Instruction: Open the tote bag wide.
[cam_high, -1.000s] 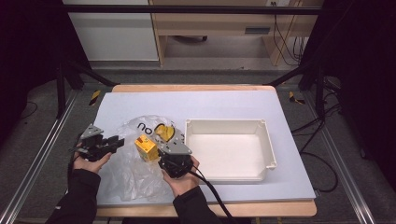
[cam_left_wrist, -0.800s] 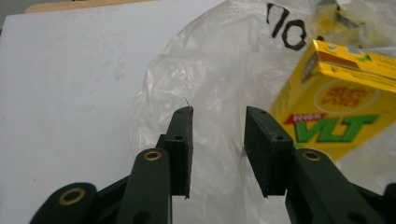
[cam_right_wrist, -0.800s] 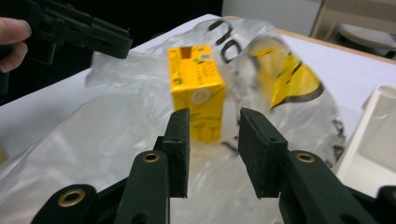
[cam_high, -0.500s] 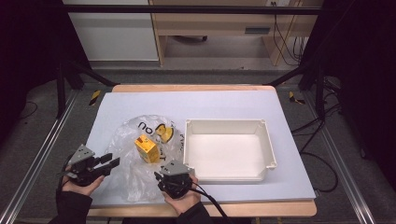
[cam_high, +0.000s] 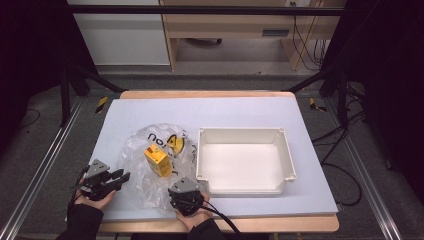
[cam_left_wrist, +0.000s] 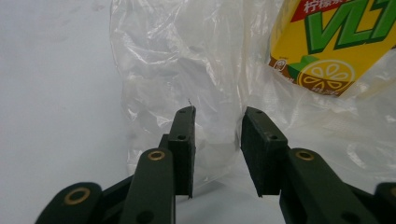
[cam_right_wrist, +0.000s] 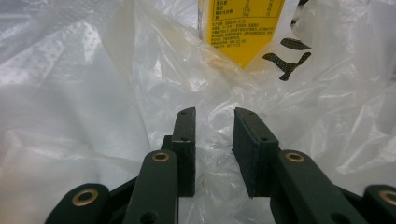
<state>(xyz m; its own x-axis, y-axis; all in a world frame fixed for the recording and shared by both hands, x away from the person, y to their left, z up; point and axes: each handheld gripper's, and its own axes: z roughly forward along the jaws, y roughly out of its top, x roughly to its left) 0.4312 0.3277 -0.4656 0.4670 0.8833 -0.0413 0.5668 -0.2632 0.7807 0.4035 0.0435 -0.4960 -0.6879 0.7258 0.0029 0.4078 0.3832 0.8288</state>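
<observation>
Now we see the clear plastic bag (cam_high: 150, 172) lying crumpled and glossy on the pale mat (cam_high: 250, 112), just left of the white rectangular tray (cam_high: 245, 187). Inside it a yellow drink carton (cam_high: 157, 160) stands tilted, its long axis leaning up and away from us. The left gripper (cam_high: 121, 176), at the bag's left edge, has just been closing; its jaws stand narrowly apart with film (cam_left_wrist: 205, 93) rising between them, pads not pressing. The right gripper (cam_high: 186, 197), at the bag's near edge, likewise holds a narrow gap over wrinkled film (cam_right_wrist: 215, 140).
</observation>
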